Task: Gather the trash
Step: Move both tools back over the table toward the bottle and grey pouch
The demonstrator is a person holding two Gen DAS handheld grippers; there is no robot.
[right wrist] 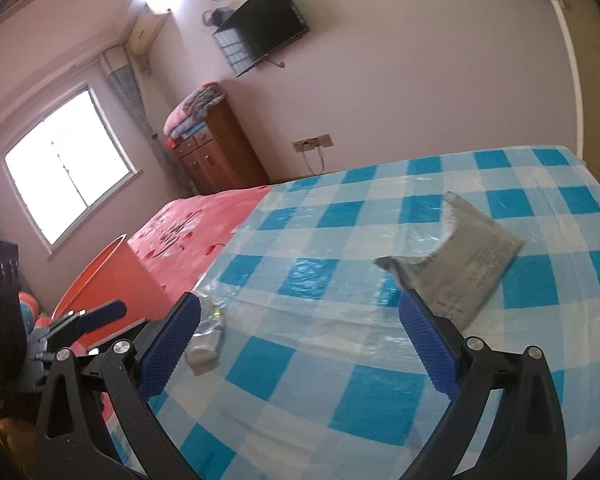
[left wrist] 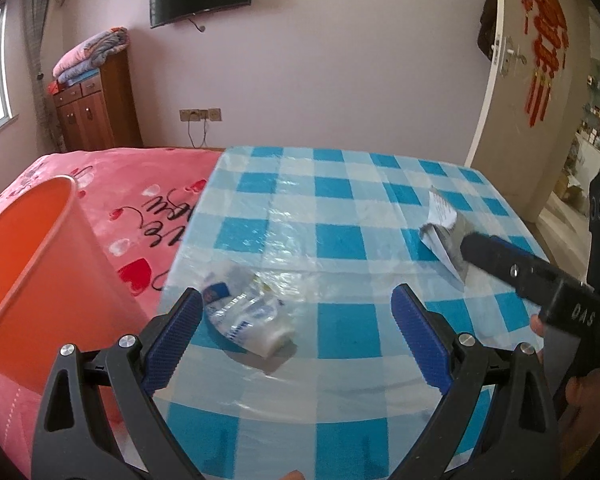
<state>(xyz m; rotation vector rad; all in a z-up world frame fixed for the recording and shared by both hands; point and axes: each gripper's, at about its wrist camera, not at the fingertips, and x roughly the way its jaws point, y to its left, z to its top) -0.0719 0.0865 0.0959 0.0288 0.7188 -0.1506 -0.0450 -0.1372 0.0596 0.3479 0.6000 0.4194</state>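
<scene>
Table cover [left wrist: 340, 240]: glossy clear plastic film, wrinkled, over blue-and-white checked cloth.
Crumpled bottle [left wrist: 244, 316]: thin clear plastic, shiny, with a printed label.
Paper scrap [right wrist: 456, 268]: matt grey-white paper, creased, faintly printed, farther along the table cover than the bottle.
Bin [left wrist: 32, 272]: smooth orange plastic, beside the table cover.
Bed blanket [left wrist: 112, 200]: pink fleecy cloth.
Left claw [left wrist: 300, 320]: matt black plastic, blue ribbed pads [left wrist: 420, 344], bright metal screws.
Cabinet [right wrist: 216, 156]: polished brown wood.

orange bin [left wrist: 40, 264] cut off left — paper's [right wrist: 460, 264] print blurred
</scene>
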